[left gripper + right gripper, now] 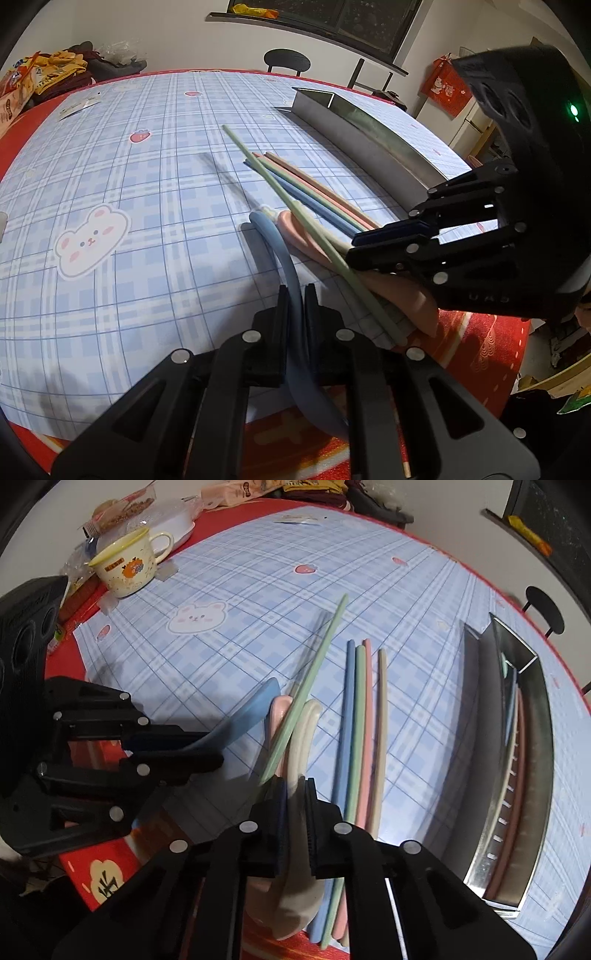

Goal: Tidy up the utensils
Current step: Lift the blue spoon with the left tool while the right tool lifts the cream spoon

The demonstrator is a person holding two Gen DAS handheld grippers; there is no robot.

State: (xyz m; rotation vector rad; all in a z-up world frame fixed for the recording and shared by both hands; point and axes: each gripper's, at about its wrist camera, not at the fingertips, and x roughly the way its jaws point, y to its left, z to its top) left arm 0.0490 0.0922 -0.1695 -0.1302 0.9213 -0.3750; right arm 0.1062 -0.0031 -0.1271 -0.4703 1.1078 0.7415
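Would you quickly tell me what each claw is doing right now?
Left claw: shut on the blue spoon.
Right claw: shut on the cream spoon.

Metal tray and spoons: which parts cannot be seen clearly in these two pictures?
- Metal tray: in the left wrist view its near wall hides the inside; in the right wrist view the contents are too narrow to tell apart.
- Blue spoon: its bowl is hidden beneath the left claw in the left wrist view.
- Beige spoon: its lower end is partly covered by the right claw in the right wrist view.
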